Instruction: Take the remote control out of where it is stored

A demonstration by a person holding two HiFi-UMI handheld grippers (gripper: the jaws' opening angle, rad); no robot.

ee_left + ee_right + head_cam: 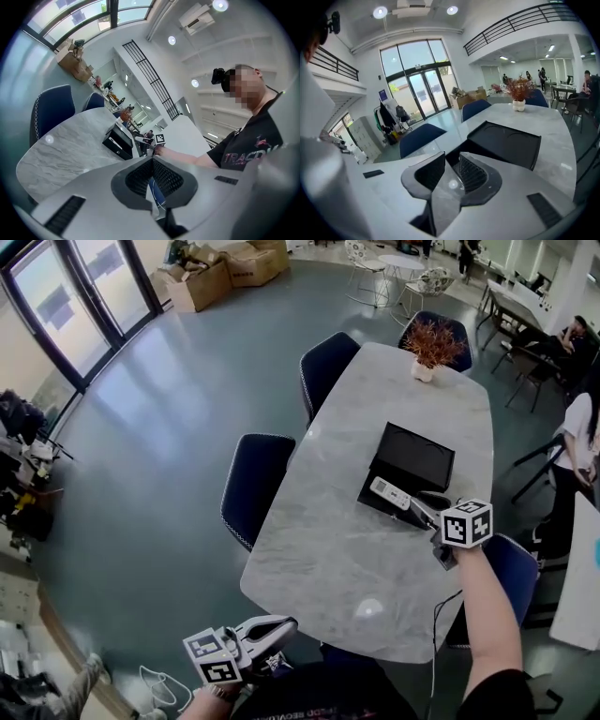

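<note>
A white remote control (388,493) lies on the near left corner of a flat black box (417,457) on the marble table (347,559). My right gripper (424,514) reaches in from the right, its tips right at the remote's near end. In the right gripper view its jaws (452,161) stand apart with only the table top showing between them, and the black box (506,143) lies just ahead; the remote does not show there. My left gripper (286,622) hangs shut and empty off the table's near edge. Its own view (151,160) shows the box (119,140) from afar.
A potted dried plant (433,343) stands at the table's far end. Dark blue chairs (253,484) (326,367) line the left side, and another (511,563) sits at the right near my arm. A person (577,446) stands beyond the right edge. Cardboard boxes (202,282) sit far off.
</note>
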